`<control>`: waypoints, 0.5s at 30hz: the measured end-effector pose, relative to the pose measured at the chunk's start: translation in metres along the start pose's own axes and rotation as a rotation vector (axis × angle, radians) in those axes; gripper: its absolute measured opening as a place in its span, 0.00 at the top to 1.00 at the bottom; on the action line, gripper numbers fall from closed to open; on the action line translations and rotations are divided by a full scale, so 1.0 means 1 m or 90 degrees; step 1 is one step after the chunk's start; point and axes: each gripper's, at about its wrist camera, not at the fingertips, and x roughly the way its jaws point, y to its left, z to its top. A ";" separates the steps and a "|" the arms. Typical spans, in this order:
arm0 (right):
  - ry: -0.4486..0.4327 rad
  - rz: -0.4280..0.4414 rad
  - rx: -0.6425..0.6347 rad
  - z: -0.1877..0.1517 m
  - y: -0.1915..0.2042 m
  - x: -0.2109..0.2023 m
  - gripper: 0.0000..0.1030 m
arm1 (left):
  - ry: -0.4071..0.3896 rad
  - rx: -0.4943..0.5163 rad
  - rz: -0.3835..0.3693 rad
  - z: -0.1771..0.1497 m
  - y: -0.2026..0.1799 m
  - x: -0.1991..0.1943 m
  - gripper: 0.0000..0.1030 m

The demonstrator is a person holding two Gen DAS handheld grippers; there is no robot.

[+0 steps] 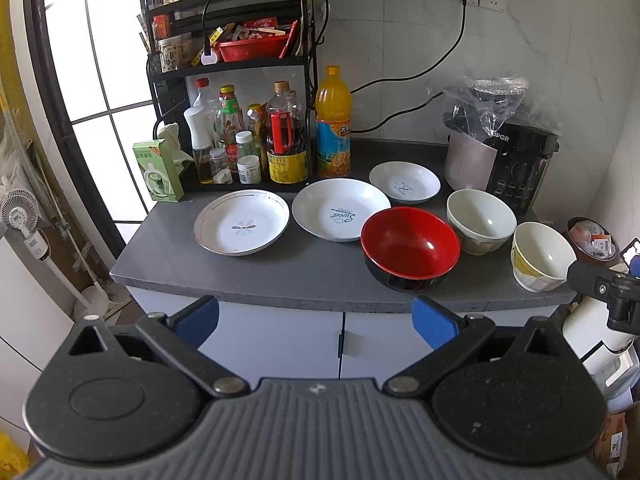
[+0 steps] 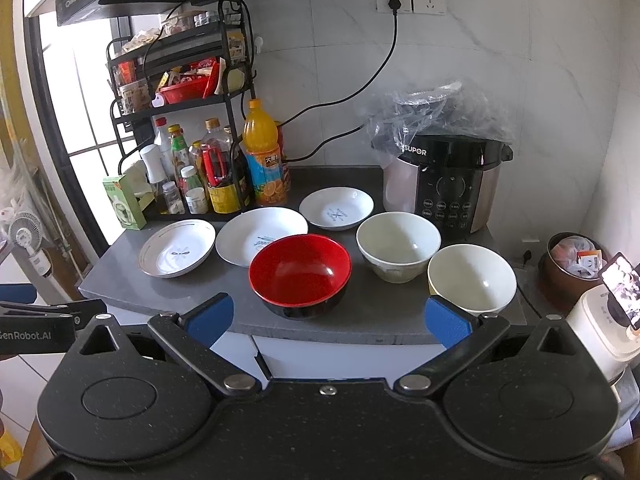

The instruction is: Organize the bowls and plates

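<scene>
1. Left gripper (image 1: 316,322): its blue fingers (image 1: 200,318) stand wide apart and hold nothing; it hangs in front of the desk (image 1: 312,276), short of its front edge, touching none of the dishes.
2. Right gripper (image 2: 328,318): fingers (image 2: 446,320) likewise spread wide and empty; it sits off the front edge of the desk, facing the red bowl (image 2: 300,270).
3. Plates: three white plates lie flat on the desk; the rimmed plate (image 1: 242,222) is furthest left; the lettered plate (image 1: 340,210) lies just beside it to the right; the small plate (image 1: 404,182) sits behind and to the right, near the rice cooker (image 1: 516,168).
4. Bowls: the red bowl stands upright at the front, its rim overlapping the lettered plate in view, contact uncertain; the cream bowl (image 1: 480,220) stands to its right; the yellow-sided bowl (image 1: 542,256) stands nearest the right end of the desk; none are stacked.
5. Surroundings: a bottle rack (image 1: 232,68) occupies the back left; an orange juice bottle (image 1: 333,124) stands beside it; the cooker is draped in a plastic bag (image 1: 484,100).
</scene>
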 end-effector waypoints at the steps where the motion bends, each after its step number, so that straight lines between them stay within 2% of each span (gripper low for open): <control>1: 0.000 0.000 0.000 0.000 0.000 0.000 0.00 | 0.000 0.000 0.000 0.000 0.000 0.000 0.01; 15: 0.009 0.014 0.003 0.013 -0.002 0.007 0.00 | 0.011 -0.020 0.003 0.011 -0.002 0.011 0.01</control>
